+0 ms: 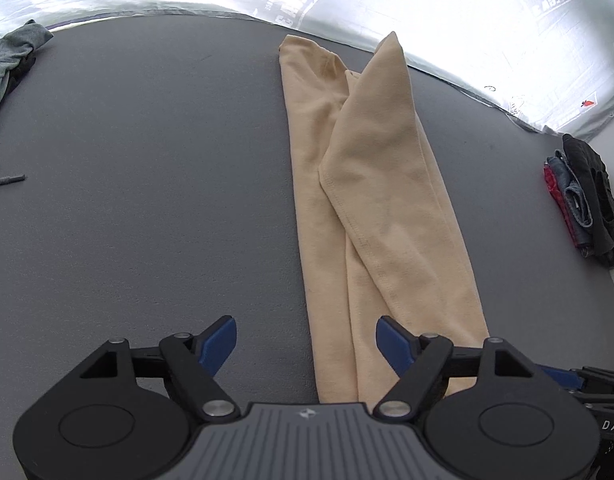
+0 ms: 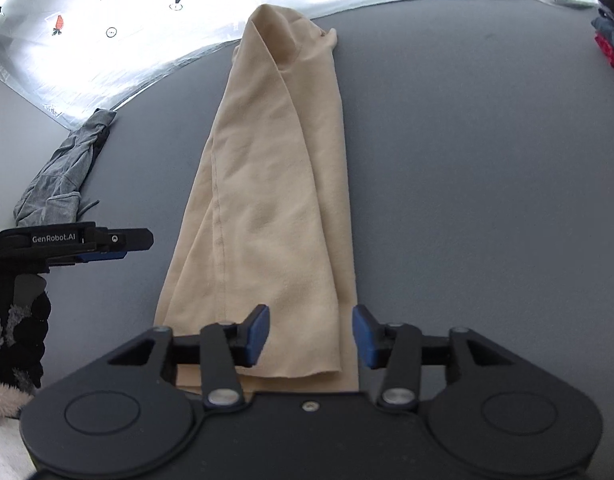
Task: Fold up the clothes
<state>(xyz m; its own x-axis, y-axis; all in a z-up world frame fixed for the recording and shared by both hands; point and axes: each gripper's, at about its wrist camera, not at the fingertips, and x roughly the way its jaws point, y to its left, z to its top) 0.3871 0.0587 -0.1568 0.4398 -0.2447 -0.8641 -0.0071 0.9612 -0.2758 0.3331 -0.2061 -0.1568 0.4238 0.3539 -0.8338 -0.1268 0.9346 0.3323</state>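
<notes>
A beige garment [image 1: 371, 184] lies folded into a long narrow strip on the grey table [image 1: 147, 200], running away from both cameras. In the left wrist view my left gripper [image 1: 307, 346] hovers open over the strip's near end, its right blue pad above the cloth. In the right wrist view the same beige garment [image 2: 267, 184] stretches ahead, and my right gripper [image 2: 311, 334] is open with the near hem lying between its blue pads. The left gripper [image 2: 119, 246] shows at the left edge there, beside the strip. Neither gripper holds cloth.
A crumpled grey garment [image 1: 11, 60] lies at the table's far left corner, seen also as the grey garment [image 2: 67, 176]. A pile of dark, denim and red clothes [image 1: 583, 200] sits at the right edge. A silvery printed sheet [image 1: 427, 8] lies beyond the table.
</notes>
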